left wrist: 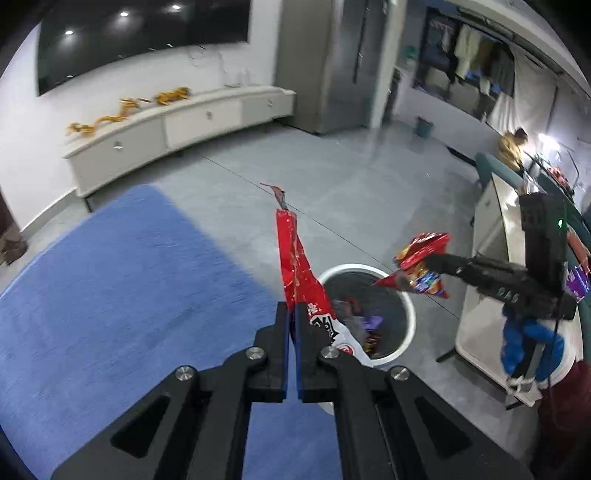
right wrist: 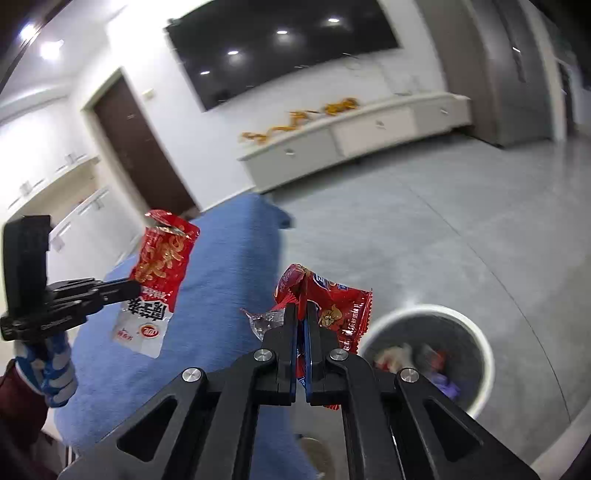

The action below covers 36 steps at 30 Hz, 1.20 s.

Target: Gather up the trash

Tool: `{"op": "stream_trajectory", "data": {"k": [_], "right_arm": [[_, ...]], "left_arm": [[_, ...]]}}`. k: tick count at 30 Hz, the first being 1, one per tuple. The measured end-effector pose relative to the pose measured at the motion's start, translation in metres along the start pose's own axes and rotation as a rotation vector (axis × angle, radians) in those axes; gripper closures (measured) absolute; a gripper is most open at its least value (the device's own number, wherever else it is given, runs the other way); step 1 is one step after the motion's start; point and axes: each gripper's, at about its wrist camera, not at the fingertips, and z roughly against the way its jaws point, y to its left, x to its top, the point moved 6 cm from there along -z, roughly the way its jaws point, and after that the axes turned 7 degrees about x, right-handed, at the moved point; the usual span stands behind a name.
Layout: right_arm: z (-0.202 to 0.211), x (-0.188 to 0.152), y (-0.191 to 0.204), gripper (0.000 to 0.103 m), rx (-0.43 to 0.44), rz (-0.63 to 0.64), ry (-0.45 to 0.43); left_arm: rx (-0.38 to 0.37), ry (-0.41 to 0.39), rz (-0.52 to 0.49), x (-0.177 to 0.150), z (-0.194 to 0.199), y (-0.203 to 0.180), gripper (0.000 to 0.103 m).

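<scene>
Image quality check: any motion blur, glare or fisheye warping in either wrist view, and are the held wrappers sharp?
Left wrist view: the red wrapper in the left gripper is sharp; the far cabinets and hanging clothes smear. The TV mirrors ceiling lights, and straight edges bow towards the rim.
Right wrist view: the snack wrapper in the right gripper is crisp, while the trash bin and its contents blur.

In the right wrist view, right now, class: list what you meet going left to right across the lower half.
left gripper → red-and-white snack bag → right gripper clamping a red wrapper → white trash bin.
</scene>
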Motion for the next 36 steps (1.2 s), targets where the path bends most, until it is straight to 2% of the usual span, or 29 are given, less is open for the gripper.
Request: {"op": "stream_trajectory", "data": {"k": [5, 14, 16, 17, 18, 21, 23, 29, 36], "right_arm": [[-0.011, -0.013, -0.067, 0.099, -0.067, -0.107, 0.017], [-0.036, -0.023, -0.131, 0.095, -0.138, -0.205, 0.040], [-0.041, -0.025, -0.142, 0.079, -0.160, -0.228, 0.045], [-0.044, -0.028, -0.151, 0.062, -0.175, -0.252, 0.049], [-0.044, -0.029, -0.153, 0.057, -0.182, -0.262, 0.049], [-0.044, -0.037, -0.162, 0.057, -0.198, -0.291, 0.048], [-0.039, -0.043, -0.164, 0.057, -0.210, -0.300, 0.053], [-0.028, -0.047, -0.150, 0.054, -0.247, -0.256, 0.057], [-0.013, -0.030, -0.100, 0.042, -0.258, -0.160, 0.031]], "left_arm": [[-0.031, 0.069, -0.028, 0.017, -0.051, -0.049, 0.101], [-0.065, 0.169, -0.031, 0.033, -0.126, -0.097, 0.099], [-0.086, 0.196, -0.012, 0.031, -0.138, -0.103, 0.099], [-0.094, 0.209, -0.001, 0.030, -0.143, -0.104, 0.097], [-0.104, 0.225, 0.006, 0.028, -0.149, -0.106, 0.096], [-0.125, 0.251, 0.011, 0.021, -0.157, -0.111, 0.087], [-0.125, 0.245, 0.015, 0.020, -0.155, -0.110, 0.069], [-0.049, 0.146, 0.022, 0.020, -0.122, -0.098, 0.067], [0.066, 0.014, 0.064, 0.014, -0.065, -0.062, 0.067]]}}
